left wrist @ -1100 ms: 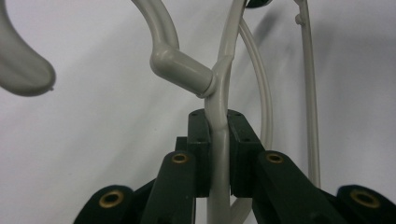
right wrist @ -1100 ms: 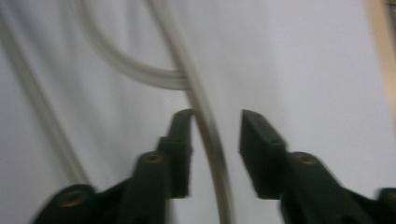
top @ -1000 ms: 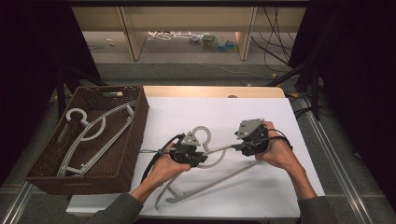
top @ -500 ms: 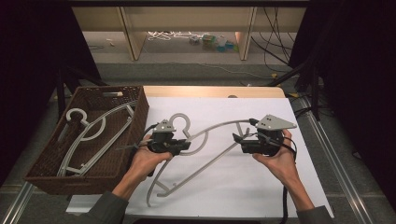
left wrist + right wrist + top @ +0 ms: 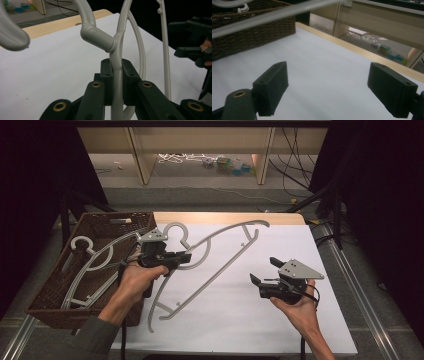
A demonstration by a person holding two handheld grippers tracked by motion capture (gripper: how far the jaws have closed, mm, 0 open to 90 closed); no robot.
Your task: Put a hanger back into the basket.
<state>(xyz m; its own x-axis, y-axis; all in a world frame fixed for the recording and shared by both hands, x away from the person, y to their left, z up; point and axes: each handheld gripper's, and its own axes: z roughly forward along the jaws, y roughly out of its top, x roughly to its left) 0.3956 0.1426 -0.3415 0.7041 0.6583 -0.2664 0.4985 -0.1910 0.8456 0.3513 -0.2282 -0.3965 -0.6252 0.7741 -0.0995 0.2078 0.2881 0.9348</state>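
Note:
A grey plastic hanger (image 5: pixel 220 255) hangs tilted above the white table top, hook (image 5: pixel 176 229) toward the basket. My left gripper (image 5: pixel 186 256) is shut on its arm just below the neck; in the left gripper view both pads (image 5: pixel 130 77) press the grey bar (image 5: pixel 117 82). My right gripper (image 5: pixel 264 270) sits low at the right, apart from the hanger. Its jaws have just been opening and stand wide with nothing between them (image 5: pixel 332 87). The hanger's bar (image 5: pixel 274 15) crosses the top of the right gripper view.
A brown wicker basket (image 5: pixel 55 295) stands at the table's left edge, with grey hangers (image 5: pixel 92 262) lying in it. The white sheet (image 5: pixel 240 320) covers the table; a wooden strip (image 5: pixel 225 217) runs along its far edge. Shelves and cables lie beyond.
The right gripper let go of the hanger, opened and drew back to the right. The left gripper lifted the hanger and carried it left toward the basket.

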